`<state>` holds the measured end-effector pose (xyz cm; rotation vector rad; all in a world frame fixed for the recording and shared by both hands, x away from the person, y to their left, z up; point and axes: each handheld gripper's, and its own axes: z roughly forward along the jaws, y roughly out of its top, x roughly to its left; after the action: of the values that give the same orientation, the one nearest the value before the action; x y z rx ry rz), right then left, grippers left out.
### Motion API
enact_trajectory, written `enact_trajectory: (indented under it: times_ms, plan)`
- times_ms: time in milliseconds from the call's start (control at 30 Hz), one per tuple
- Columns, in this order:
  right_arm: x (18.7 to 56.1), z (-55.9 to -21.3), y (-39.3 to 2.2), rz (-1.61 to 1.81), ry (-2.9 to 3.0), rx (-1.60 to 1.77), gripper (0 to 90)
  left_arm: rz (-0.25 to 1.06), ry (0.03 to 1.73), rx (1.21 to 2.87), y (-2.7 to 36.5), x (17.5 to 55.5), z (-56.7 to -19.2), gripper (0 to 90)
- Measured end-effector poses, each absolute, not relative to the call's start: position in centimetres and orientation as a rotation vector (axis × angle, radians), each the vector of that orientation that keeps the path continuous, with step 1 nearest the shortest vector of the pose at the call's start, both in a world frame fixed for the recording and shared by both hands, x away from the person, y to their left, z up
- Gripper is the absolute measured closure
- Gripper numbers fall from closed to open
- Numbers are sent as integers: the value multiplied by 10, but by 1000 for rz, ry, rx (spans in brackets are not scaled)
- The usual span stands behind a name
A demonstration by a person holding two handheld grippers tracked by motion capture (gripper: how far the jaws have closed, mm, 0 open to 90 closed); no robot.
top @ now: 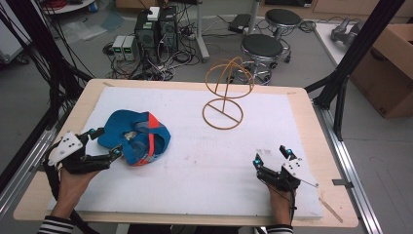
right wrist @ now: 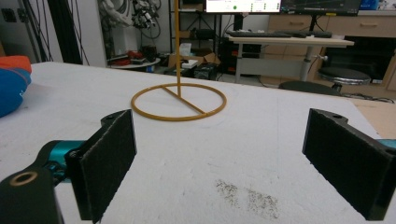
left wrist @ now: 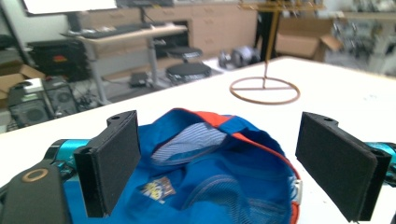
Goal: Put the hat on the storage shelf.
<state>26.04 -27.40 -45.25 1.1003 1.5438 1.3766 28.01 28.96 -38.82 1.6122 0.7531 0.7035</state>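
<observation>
A wooden table (top: 311,105) carries a white mat (top: 204,165); on it lie a blue cap (top: 136,136) and a wire stand (top: 223,115).

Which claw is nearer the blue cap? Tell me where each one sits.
Left. The left claw is open right at the blue cap, its jaws straddling the cap's near edge. The right claw rests open on the white mat, well apart from the cap.
</observation>
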Motion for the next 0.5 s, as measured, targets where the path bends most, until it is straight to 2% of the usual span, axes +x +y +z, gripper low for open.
enact_trajectory:
  times_ms: [267,433,500]
  plan:
    - [260,-453,-274,1382,1544,1108,88,603,793,1809,260,303,-355,144]
    - [260,-453,-274,1379,1546,1097,88,542,821,1892,245,312,-352,149]
    - [260,-453,-274,1380,1547,1099,88,515,831,1976,233,318,-355,149]
